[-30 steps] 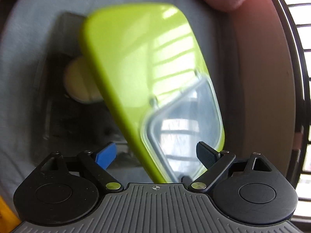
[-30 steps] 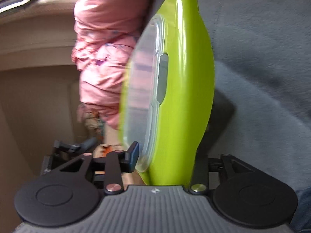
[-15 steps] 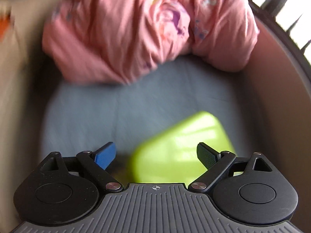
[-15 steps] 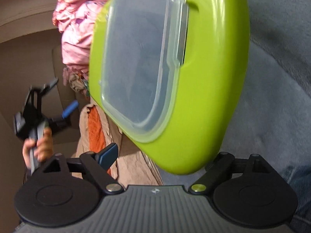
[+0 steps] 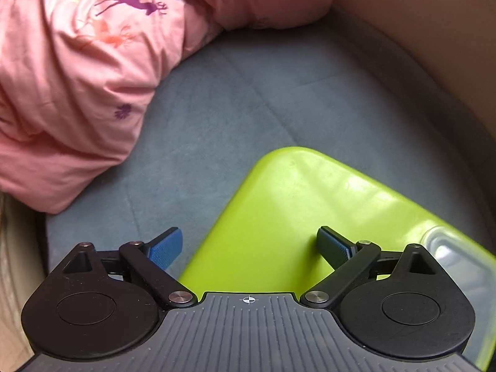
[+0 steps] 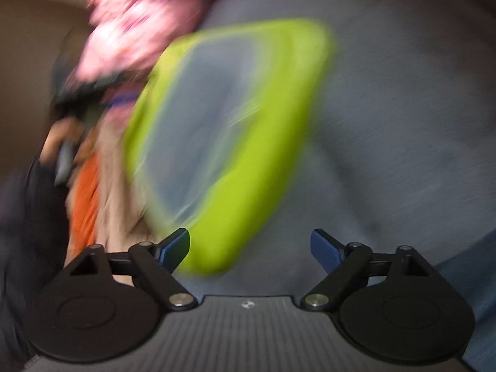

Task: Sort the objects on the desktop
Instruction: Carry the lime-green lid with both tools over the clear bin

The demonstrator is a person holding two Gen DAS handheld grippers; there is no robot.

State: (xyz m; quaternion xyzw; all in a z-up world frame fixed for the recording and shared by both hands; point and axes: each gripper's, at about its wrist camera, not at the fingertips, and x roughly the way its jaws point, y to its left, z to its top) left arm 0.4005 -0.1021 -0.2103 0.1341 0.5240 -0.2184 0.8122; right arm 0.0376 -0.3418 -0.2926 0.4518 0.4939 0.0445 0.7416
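Grey bed [image 5: 235, 117] carried a pink quilt [image 5: 77, 71] and the lime-green lidded box [image 5: 294, 217], lying flat between the left gripper [image 5: 249, 248] fingers, widening and unpressed; right gripper [image 6: 249, 248] fingers wide, gripping nothing.

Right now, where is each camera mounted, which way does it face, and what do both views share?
Left wrist: on the left gripper, angled down at the green box, grey cushion and pink quilt; its opening fingers show, nothing gripped.
Right wrist: on the right gripper, blurred, facing the box; open fingers and a hand show.
Shared: box, cushion, quilt.
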